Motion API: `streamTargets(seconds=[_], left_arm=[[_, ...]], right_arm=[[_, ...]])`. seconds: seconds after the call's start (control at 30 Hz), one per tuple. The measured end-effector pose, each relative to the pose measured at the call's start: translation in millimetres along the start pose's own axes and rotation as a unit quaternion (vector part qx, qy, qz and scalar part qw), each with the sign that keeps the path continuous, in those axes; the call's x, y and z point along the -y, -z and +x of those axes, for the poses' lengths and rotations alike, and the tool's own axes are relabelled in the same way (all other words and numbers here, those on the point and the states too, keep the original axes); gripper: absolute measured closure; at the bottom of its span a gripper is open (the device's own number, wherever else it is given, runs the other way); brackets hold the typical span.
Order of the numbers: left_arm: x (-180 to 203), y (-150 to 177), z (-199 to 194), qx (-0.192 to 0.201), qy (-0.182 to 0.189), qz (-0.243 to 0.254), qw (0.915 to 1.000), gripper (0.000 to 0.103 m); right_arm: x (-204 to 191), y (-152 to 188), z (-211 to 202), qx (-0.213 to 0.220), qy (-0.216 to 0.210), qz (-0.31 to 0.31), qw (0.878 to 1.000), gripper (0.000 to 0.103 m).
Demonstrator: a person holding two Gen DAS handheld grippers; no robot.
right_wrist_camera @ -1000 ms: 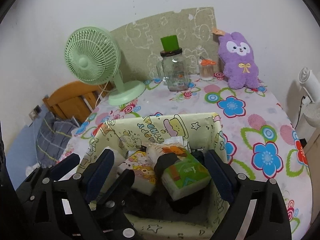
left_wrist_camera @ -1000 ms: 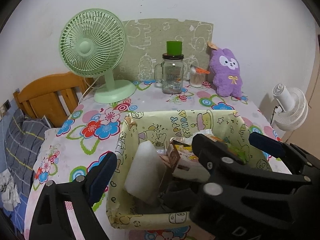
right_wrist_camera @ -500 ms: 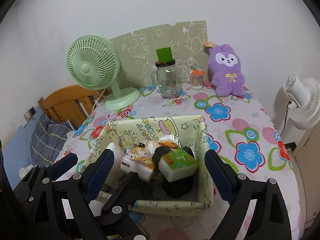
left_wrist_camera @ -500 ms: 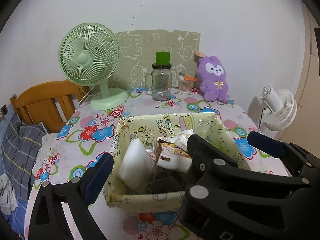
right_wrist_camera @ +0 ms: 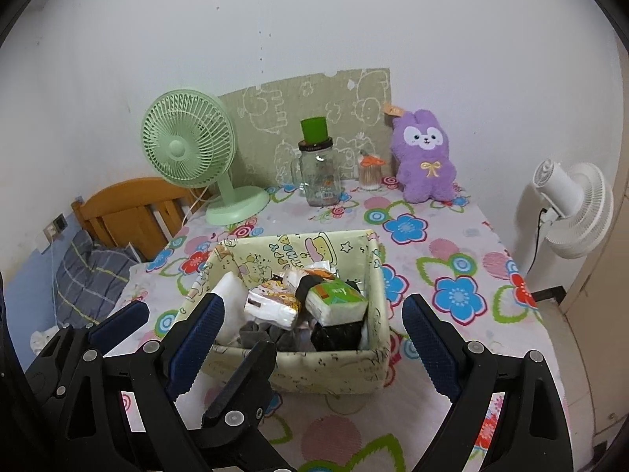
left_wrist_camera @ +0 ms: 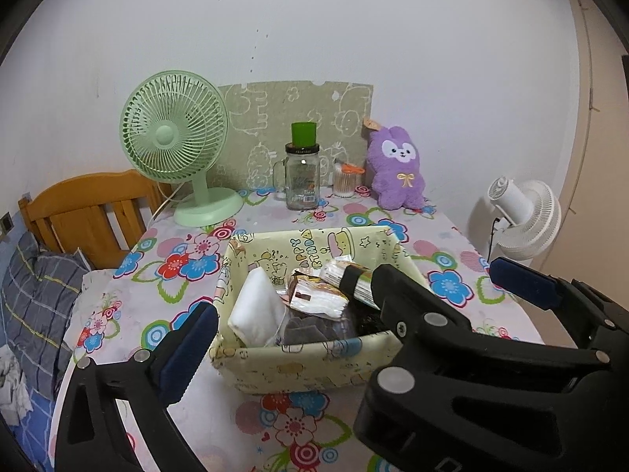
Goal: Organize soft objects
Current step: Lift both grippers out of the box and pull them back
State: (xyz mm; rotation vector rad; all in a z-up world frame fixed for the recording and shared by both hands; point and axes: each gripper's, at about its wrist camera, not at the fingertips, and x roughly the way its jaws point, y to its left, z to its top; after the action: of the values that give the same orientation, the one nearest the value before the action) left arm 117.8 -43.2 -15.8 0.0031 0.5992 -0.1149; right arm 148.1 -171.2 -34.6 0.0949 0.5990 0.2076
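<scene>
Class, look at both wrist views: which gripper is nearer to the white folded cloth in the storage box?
Left. The left gripper has one finger beside the box's near-left corner, by the white folded cloth. The right gripper straddles the storage box further right.

Box (right_wrist_camera: 334,373) mid-table; fan (right_wrist_camera: 188,145) behind left, plush (right_wrist_camera: 424,157) behind right.

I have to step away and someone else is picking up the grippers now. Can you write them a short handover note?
Left gripper: jaws opening, nothing between them.
Right gripper: open, holding nothing.
Both sit at the near side of the fabric basket, clear of it.
In the basket: a green tissue pack, a cartoon-print tissue pack, a white folded cloth and dark soft items under them.
The purple plush toy sits at the back of the table, outside the basket.
Likely left: the plush, if it belongs in the basket.
</scene>
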Motion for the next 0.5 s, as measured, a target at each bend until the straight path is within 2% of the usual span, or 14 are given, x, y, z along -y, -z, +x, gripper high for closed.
streamTargets(seconds=[0.3, 0.5], left_arm=[[-2.6, 2.3, -34.6, 0.027, -0.001, 0.0, 0.9996, 0.0], [-10.9, 2.4, -51.8, 0.03, 0.004, -0.016, 0.9994, 0.0]], right_arm=[[-0.8, 5.5, -39.6, 0.028, 0.018, 0.009, 0.999, 0.009], [-2.5, 6.4, -66.7, 0.05, 0.041, -0.001, 0.998, 0.009]])
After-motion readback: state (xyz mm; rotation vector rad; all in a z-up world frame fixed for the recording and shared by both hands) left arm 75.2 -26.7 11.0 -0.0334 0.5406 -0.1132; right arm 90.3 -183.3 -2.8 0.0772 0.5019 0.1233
